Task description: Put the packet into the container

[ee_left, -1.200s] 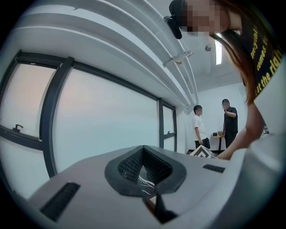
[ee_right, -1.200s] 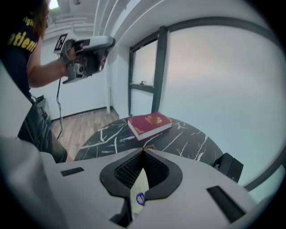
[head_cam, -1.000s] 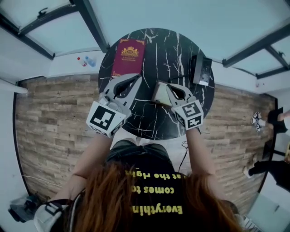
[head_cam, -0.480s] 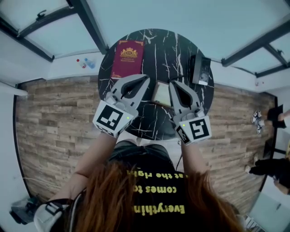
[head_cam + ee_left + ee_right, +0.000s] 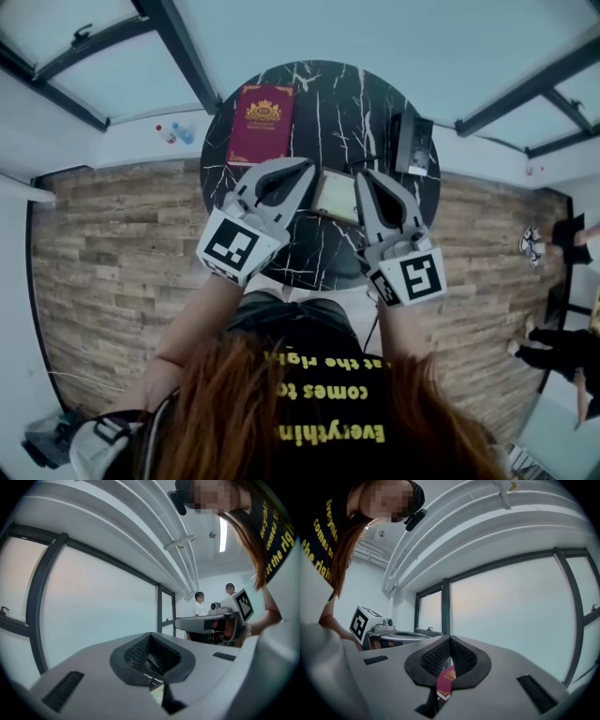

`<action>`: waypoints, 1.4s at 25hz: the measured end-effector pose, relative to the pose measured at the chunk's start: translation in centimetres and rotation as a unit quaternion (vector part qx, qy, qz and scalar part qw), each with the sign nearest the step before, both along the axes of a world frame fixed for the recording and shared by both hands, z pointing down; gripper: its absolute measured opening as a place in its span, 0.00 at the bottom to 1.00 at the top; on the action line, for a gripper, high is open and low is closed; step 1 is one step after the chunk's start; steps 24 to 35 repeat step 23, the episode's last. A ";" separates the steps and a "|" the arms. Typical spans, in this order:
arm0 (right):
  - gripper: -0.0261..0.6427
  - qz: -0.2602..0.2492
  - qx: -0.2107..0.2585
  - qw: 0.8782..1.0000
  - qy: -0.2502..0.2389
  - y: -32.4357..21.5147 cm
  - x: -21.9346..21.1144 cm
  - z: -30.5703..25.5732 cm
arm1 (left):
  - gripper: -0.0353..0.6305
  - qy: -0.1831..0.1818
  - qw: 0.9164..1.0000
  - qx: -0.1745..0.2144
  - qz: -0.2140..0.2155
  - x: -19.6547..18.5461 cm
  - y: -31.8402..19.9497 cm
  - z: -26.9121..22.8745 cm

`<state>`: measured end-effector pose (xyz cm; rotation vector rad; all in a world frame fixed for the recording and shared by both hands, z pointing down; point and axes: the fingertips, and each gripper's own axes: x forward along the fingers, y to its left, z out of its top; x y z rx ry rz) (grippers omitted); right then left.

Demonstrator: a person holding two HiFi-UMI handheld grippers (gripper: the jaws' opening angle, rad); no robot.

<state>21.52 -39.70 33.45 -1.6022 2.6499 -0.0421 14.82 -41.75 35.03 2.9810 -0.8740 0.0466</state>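
Note:
On the round black marble table [image 5: 330, 98] a maroon packet [image 5: 262, 123] with a gold emblem lies flat at the far left. A small tan open container [image 5: 336, 194] sits at the table's near middle. My left gripper [image 5: 307, 167] points at the container's left side and my right gripper [image 5: 361, 175] at its right side; both are shut and hold nothing. In the right gripper view the shut right gripper [image 5: 450, 638] shows the maroon packet [image 5: 446, 682] through the gap below its pads. The left gripper [image 5: 150, 634] in its own view is likewise shut with nothing in it.
A black upright object [image 5: 413, 144] stands at the table's right edge. Two small bottles [image 5: 176, 131] lie on the white ledge beyond the table to the left. People [image 5: 562, 248] stand on the floor far right. The floor is wood planks.
My right gripper swung off the tan container and drew back right, now pointing forward. The left gripper shifted slightly right. The container now lies uncovered between them.

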 end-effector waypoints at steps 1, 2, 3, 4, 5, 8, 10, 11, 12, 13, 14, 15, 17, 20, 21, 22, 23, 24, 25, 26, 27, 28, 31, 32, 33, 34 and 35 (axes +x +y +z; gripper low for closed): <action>0.06 0.000 0.000 1.000 0.001 0.0 0.0 0.0 | 0.05 0.000 1.000 0.000 0.001 0.1 0.0 0.0; 0.06 0.001 0.001 1.000 0.001 0.0 0.1 0.0 | 0.05 0.000 1.000 0.000 0.001 0.1 -0.1 0.0; 0.06 0.002 0.001 1.000 0.001 0.0 0.1 0.0 | 0.05 0.000 1.000 -0.001 0.001 0.2 -0.1 0.0; 0.06 0.003 0.001 1.000 0.002 0.0 0.2 0.0 | 0.05 -0.001 1.000 -0.001 0.001 0.2 -0.1 0.1; 0.06 0.004 0.001 1.000 0.002 0.0 0.2 0.0 | 0.05 -0.001 1.000 -0.002 0.001 0.2 -0.2 0.2; 0.06 0.006 0.000 1.000 0.006 0.0 0.2 0.1 | 0.05 0.000 1.000 -0.003 0.000 0.2 -0.2 0.2; 0.06 0.008 0.000 1.000 0.009 0.0 0.3 0.2 | 0.05 -0.001 1.000 -0.003 0.001 0.2 -0.2 0.3; 0.06 0.008 0.001 1.000 0.009 0.1 0.3 0.2 | 0.05 -0.001 1.000 -0.003 0.002 0.3 -0.2 0.3; 0.06 0.009 0.001 1.000 0.008 0.1 0.3 0.2 | 0.05 -0.001 1.000 -0.003 0.003 0.4 -0.1 0.3; 0.06 0.008 0.000 1.000 0.006 0.1 0.3 0.2 | 0.05 -0.001 1.000 -0.003 0.004 0.4 -0.1 0.3; 0.06 0.007 -0.001 1.000 0.002 0.1 0.3 0.2 | 0.05 -0.002 1.000 -0.002 0.004 0.5 -0.1 0.3; 0.06 0.005 -0.003 1.000 -0.002 0.1 0.2 0.2 | 0.05 -0.002 1.000 -0.002 0.004 0.5 -0.1 0.3; 0.06 0.005 -0.004 1.000 -0.003 0.2 0.1 0.3 | 0.05 0.000 1.000 -0.004 0.003 0.4 -0.2 0.3; 0.06 0.005 -0.005 1.000 -0.002 0.3 0.1 0.3 | 0.05 0.003 1.000 -0.001 0.001 0.4 -0.2 0.2; 0.06 0.006 -0.005 1.000 -0.002 0.4 0.1 0.3 | 0.05 0.004 1.000 -0.001 0.002 0.4 -0.2 0.2; 0.06 0.007 -0.005 1.000 -0.002 0.4 0.2 0.3 | 0.05 0.004 1.000 -0.001 0.002 0.5 -0.1 0.1; 0.06 0.008 -0.005 1.000 -0.002 0.5 0.2 0.3 | 0.05 0.003 1.000 -0.001 0.003 0.5 0.0 0.1; 0.06 0.008 -0.005 1.000 -0.002 0.5 0.2 0.3 | 0.05 0.003 1.000 -0.001 0.003 0.5 0.0 0.1; 0.06 0.008 -0.005 1.000 -0.002 0.5 0.2 0.3 | 0.05 0.003 1.000 -0.001 0.003 0.5 0.0 0.1; 0.06 0.008 -0.005 1.000 -0.002 0.5 0.2 0.3 | 0.05 0.003 1.000 -0.001 0.003 0.5 0.0 0.1; 0.06 0.008 -0.005 1.000 -0.002 0.5 0.2 0.3 | 0.05 0.003 1.000 -0.001 0.003 0.5 0.0 0.1; 0.06 0.008 -0.005 1.000 -0.002 0.5 0.2 0.3 | 0.05 0.003 1.000 -0.001 0.003 0.5 0.0 0.1; 0.06 0.008 -0.005 1.000 -0.002 0.5 0.2 0.3 | 0.05 0.003 1.000 -0.001 0.003 0.5 0.0 0.1; 0.06 0.008 -0.005 1.000 -0.002 0.5 0.2 0.3 | 0.05 0.003 1.000 -0.001 0.003 0.5 0.0 0.1; 0.06 0.008 -0.005 1.000 -0.002 0.5 0.2 0.3 | 0.05 0.003 1.000 -0.001 0.003 0.5 0.0 0.1; 0.06 0.008 -0.005 1.000 -0.002 0.5 0.2 0.3 | 0.05 0.003 1.000 -0.001 0.003 0.5 0.0 0.1; 0.06 0.008 -0.005 1.000 -0.002 0.5 0.2 0.3 | 0.05 0.003 1.000 -0.001 0.003 0.5 0.0 0.1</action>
